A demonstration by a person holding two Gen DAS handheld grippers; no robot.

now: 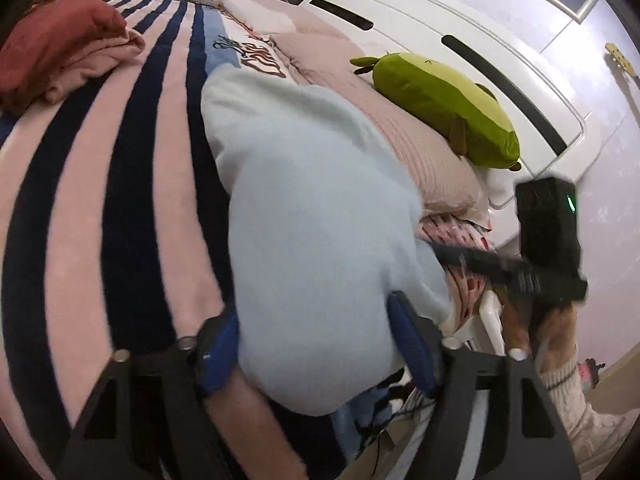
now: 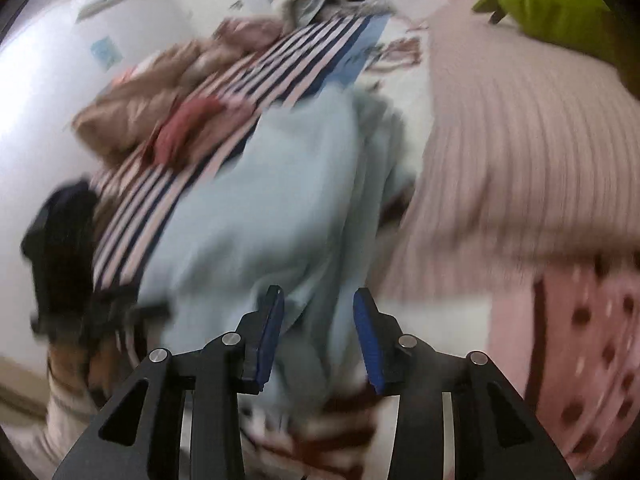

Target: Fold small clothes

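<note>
A light blue garment (image 1: 304, 208) lies on the striped blanket (image 1: 100, 200) on a bed. In the left wrist view my left gripper (image 1: 316, 344) is open, its blue pads (image 1: 216, 356) spread around the garment's near end. The right gripper's body (image 1: 548, 236) shows at the right, by the bed's edge. In the blurred right wrist view my right gripper (image 2: 318, 336) is open at the near edge of the blue garment (image 2: 256, 216), with cloth showing between its fingers (image 2: 370, 344). The left gripper's body (image 2: 60, 248) shows at the left.
A green plush toy (image 1: 440, 108) lies on a pink ribbed quilt (image 1: 400, 120). Folded red and pink clothes (image 1: 60, 52) sit at the far left. A white headboard (image 1: 440, 40) stands behind. A pink dotted sheet (image 2: 580, 360) hangs at the bed's side.
</note>
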